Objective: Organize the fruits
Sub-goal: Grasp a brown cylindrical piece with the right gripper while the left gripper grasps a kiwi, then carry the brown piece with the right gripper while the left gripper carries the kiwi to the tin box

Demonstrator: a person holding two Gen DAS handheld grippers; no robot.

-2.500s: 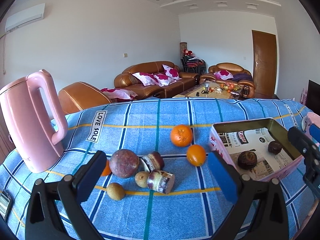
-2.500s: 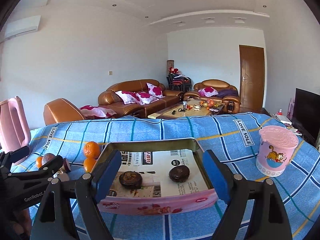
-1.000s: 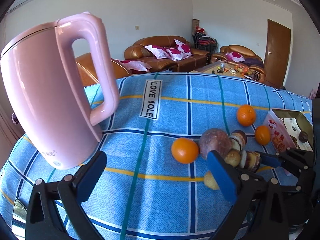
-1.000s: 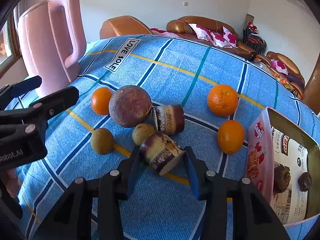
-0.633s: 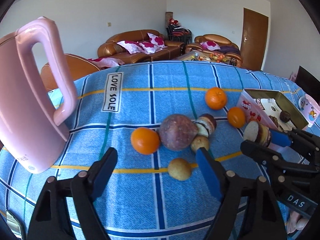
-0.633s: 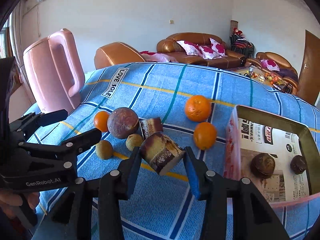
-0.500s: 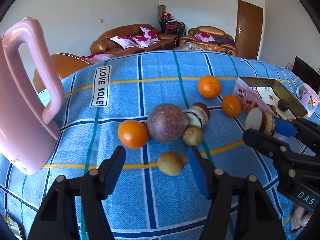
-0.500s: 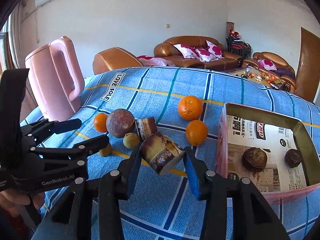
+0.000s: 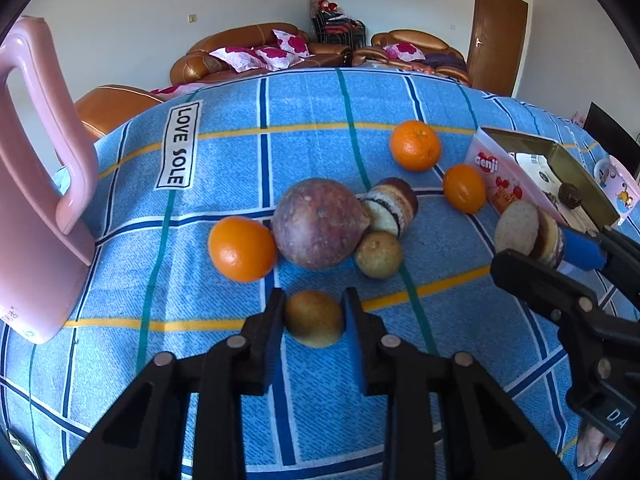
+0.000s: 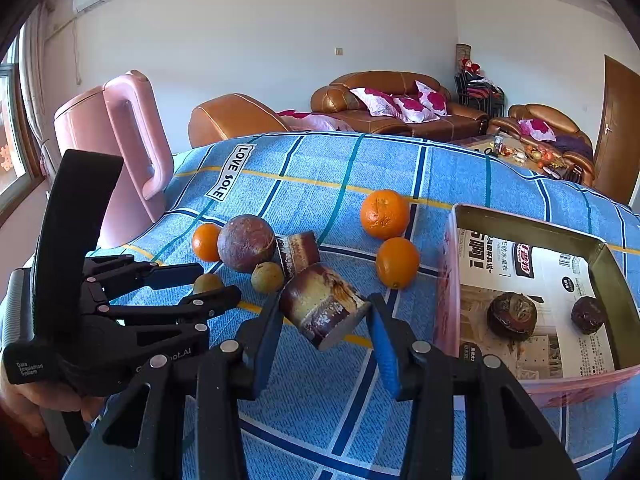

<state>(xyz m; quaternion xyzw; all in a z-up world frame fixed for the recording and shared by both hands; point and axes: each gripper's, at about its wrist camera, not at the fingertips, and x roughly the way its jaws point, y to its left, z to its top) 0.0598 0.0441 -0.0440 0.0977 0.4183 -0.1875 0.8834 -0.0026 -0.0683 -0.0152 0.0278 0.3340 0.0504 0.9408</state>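
My left gripper (image 9: 314,322) is shut on a small brown-yellow fruit (image 9: 314,318) low over the blue checked cloth; it also shows in the right wrist view (image 10: 207,282). My right gripper (image 10: 322,322) is shut on a brown cut cane piece (image 10: 322,308) and holds it above the cloth, left of the pink box (image 10: 448,280); the piece also shows in the left wrist view (image 9: 528,232). Still on the cloth lie a big purple fruit (image 9: 318,224), three oranges (image 9: 242,249) (image 9: 415,145) (image 9: 464,189), another cane piece (image 9: 390,206) and a second small fruit (image 9: 378,254).
A pink kettle (image 9: 36,184) stands at the left of the table. The pink box (image 9: 520,184) at the right is lined with newspaper and holds two dark round fruits (image 10: 512,314) (image 10: 588,314). A pink cup (image 9: 618,184) stands beyond it.
My left gripper has closed on the small brown-yellow fruit. My right gripper has carried the cane piece a little further right, toward the box.
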